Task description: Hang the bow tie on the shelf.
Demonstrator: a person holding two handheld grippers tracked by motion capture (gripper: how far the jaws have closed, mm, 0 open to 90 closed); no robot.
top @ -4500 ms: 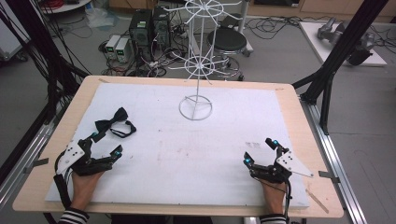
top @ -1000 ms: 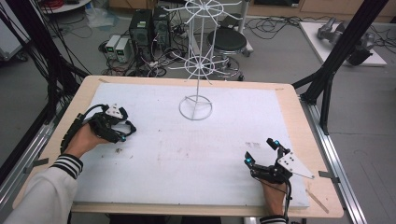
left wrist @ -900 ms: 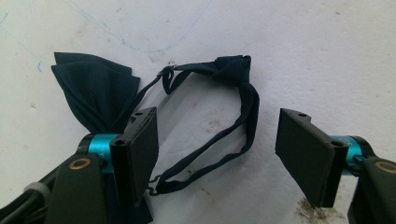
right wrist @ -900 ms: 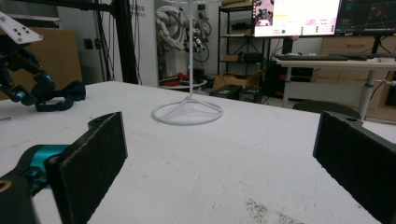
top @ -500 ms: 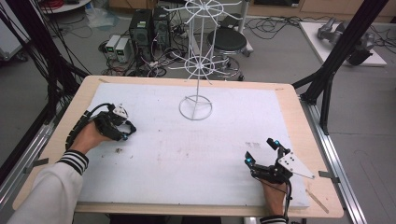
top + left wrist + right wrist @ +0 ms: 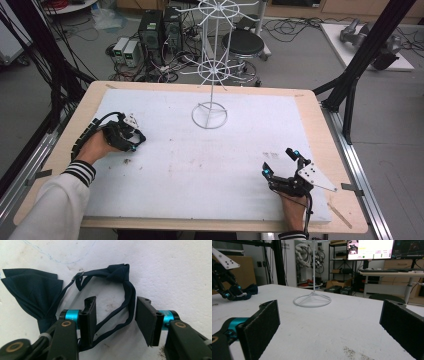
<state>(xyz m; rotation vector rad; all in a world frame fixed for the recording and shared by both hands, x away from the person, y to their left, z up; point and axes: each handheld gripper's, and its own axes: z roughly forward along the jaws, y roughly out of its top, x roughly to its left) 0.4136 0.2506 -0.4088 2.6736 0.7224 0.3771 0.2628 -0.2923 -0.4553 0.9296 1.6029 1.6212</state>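
High view: left tool (image 6: 134, 141) sits low over the bow tie at the bench's (image 6: 320, 115) left side; right tool (image 6: 280, 162) rests near the front right, well apart.

Left gripper view: dark bow tie (image 6: 30, 292) lies flat; its strap loop (image 6: 127, 302) runs between the half-spread jaws, which have just been closing, pads not yet pressing.

Right gripper view: jaws wide, nothing between; white wire stand (image 6: 312, 300) ahead.

No legible text (screens blurred)
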